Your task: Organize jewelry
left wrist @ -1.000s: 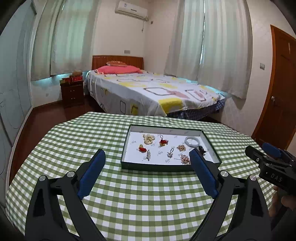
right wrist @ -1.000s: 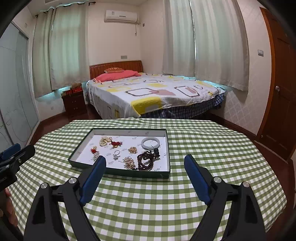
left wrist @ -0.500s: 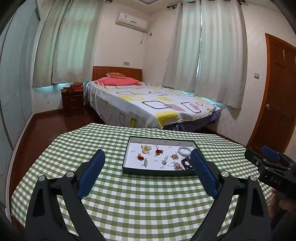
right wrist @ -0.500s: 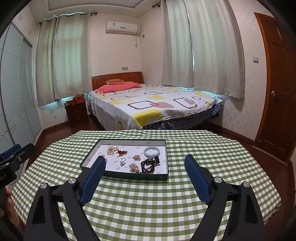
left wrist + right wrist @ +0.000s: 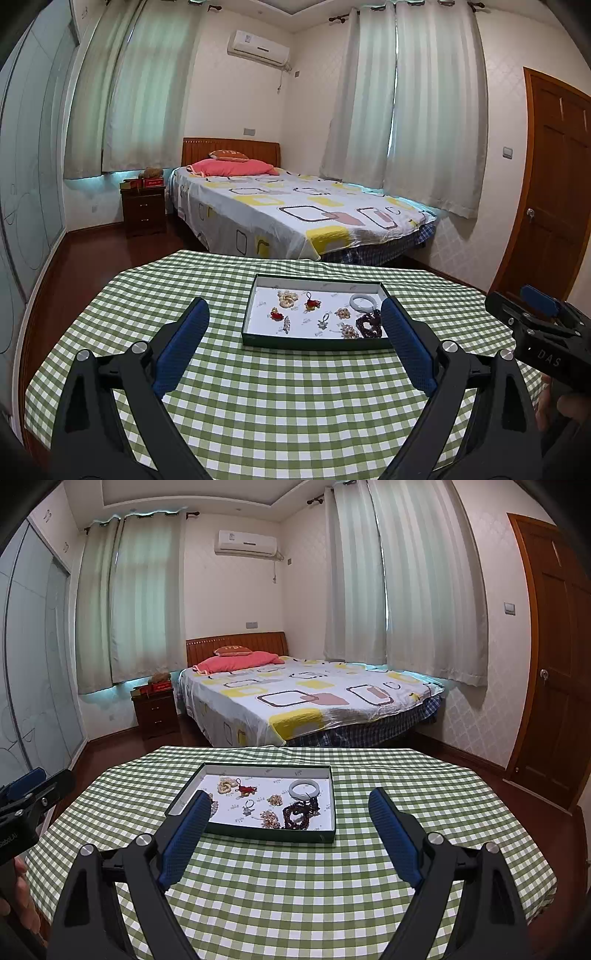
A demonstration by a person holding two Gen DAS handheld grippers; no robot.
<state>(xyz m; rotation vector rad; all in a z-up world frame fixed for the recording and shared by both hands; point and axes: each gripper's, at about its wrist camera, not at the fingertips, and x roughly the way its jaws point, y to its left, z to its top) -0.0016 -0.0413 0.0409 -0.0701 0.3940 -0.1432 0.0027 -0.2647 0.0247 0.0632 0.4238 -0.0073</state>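
The left gripper and right gripper, each black-armed with blue ribbed pads, hang over the green-and-white checked worktop, jaws spread wide apart and holding nothing. Just ahead of both lies the shallow dark-green rectangular tray with white lining. Inside it, nearest the right gripper, a dark red bead bracelet lies just beside a pale jade bangle; further left sit small gold trinkets and a red tasselled charm. Well beyond the worktop stands a bed with a patterned quilt.
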